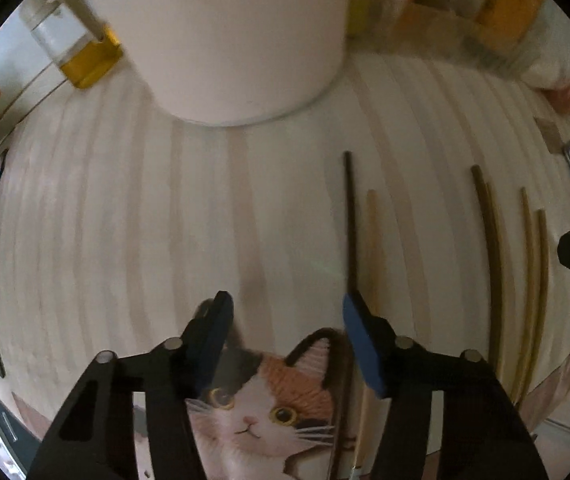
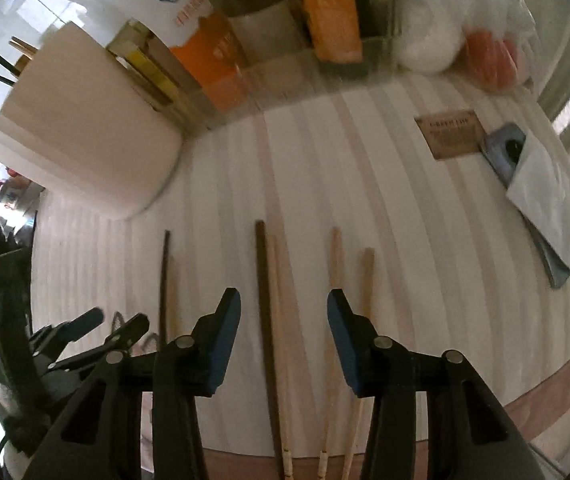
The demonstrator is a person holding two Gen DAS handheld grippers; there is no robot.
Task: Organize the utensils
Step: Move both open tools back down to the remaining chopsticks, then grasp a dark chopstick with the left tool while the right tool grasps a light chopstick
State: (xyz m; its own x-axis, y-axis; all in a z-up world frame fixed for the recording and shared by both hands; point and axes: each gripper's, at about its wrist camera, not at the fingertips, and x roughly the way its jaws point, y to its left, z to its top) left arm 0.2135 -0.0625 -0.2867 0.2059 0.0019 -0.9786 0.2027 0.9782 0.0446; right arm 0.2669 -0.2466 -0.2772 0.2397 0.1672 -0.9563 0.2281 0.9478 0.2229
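Observation:
Several chopsticks lie side by side on a striped mat. In the left wrist view a dark chopstick (image 1: 351, 220) and a pale one (image 1: 372, 240) lie just right of my open, empty left gripper (image 1: 285, 304), with more chopsticks (image 1: 493, 248) further right. A white holder (image 1: 221, 36) stands straight ahead. In the right wrist view my right gripper (image 2: 284, 300) is open and empty above a dark chopstick (image 2: 263, 280) and a pale one (image 2: 279, 288); two bamboo ones (image 2: 335, 264) lie to the right. The white holder (image 2: 85, 132), with sticks in it, stands at the upper left. The left gripper (image 2: 97, 332) shows at lower left.
An oil bottle (image 1: 81, 52) stands left of the holder. Boxes (image 2: 325, 12) and bags (image 2: 489, 60) line the back. A brown card (image 2: 451, 134) and a grey-white pouch (image 2: 545, 204) lie at the right. A cat picture (image 1: 261, 400) is on the mat's near edge.

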